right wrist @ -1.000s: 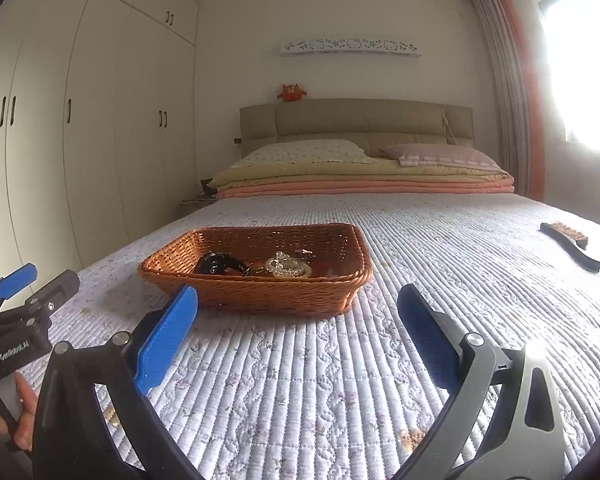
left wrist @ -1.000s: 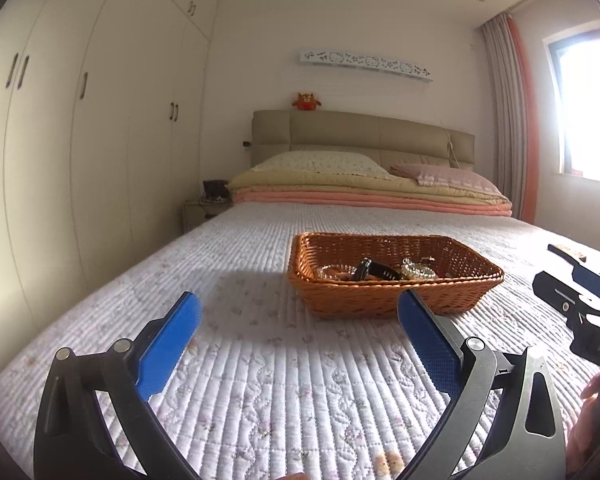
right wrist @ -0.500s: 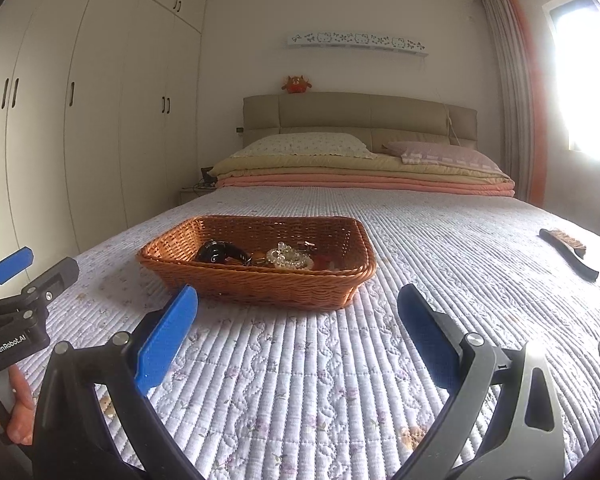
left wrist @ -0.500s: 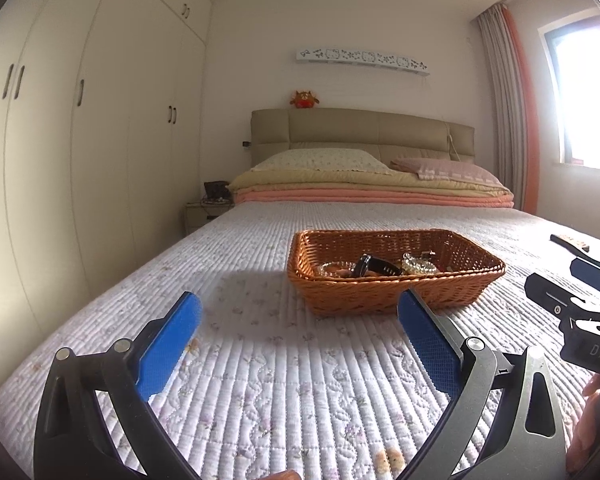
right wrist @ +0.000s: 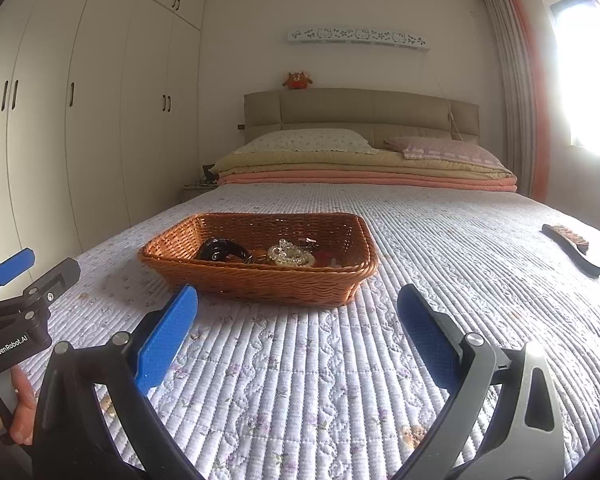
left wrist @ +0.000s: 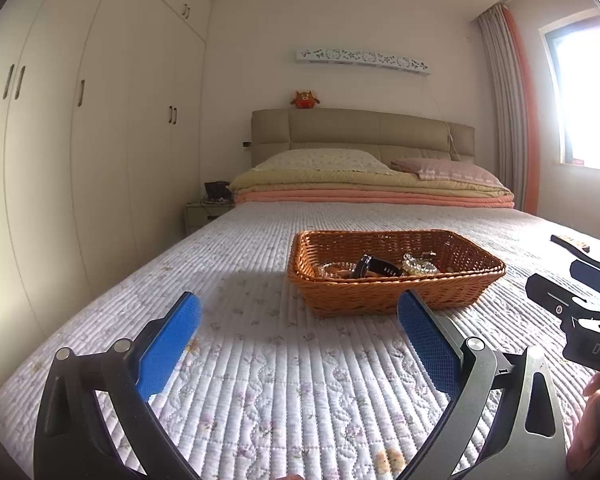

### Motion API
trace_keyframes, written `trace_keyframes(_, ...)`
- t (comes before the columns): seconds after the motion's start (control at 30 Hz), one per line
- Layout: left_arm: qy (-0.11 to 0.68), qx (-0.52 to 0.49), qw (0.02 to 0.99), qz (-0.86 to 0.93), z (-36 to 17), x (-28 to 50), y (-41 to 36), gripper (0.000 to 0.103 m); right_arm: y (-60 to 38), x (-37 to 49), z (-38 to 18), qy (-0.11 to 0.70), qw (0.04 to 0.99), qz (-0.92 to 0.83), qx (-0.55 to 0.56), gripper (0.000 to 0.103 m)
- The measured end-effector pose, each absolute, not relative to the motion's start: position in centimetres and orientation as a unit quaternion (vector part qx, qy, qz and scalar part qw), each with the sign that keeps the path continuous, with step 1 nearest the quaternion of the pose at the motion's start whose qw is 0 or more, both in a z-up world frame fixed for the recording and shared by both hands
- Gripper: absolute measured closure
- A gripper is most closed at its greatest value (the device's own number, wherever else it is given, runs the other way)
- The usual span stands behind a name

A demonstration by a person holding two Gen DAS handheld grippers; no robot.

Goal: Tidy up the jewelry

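I am holding my left tongs (left wrist: 299, 334) and right tongs (right wrist: 298, 326) with blue pads spread wide apart and gripping nothing, both hovering over a white quilted bed (right wrist: 440, 240), facing a wicker basket (right wrist: 260, 280) lying just ahead with a black watch (right wrist: 220, 251) and a beaded bracelet (right wrist: 290, 255) inside.

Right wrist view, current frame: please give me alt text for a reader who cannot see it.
An open right gripper hovers empty above a quilted bed, facing a wicker basket that holds a black watch and a clear beaded bracelet. A brush lies on the bed to the right, and the left gripper shows at the left edge.
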State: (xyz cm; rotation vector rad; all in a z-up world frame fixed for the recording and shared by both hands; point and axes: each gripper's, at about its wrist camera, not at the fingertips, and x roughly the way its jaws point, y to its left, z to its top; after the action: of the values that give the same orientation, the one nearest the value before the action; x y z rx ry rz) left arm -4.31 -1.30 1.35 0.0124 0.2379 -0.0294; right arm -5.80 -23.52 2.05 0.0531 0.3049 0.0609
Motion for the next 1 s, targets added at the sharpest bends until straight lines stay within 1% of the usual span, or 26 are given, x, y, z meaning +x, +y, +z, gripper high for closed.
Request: trace_keyframes(1.0,0.12,0.005,0.993,-0.015,1.29,-4.35,-1.27,0.007,-23.39,-5.66,1.93,0.157,0.987,0.031,0.028,0.007)
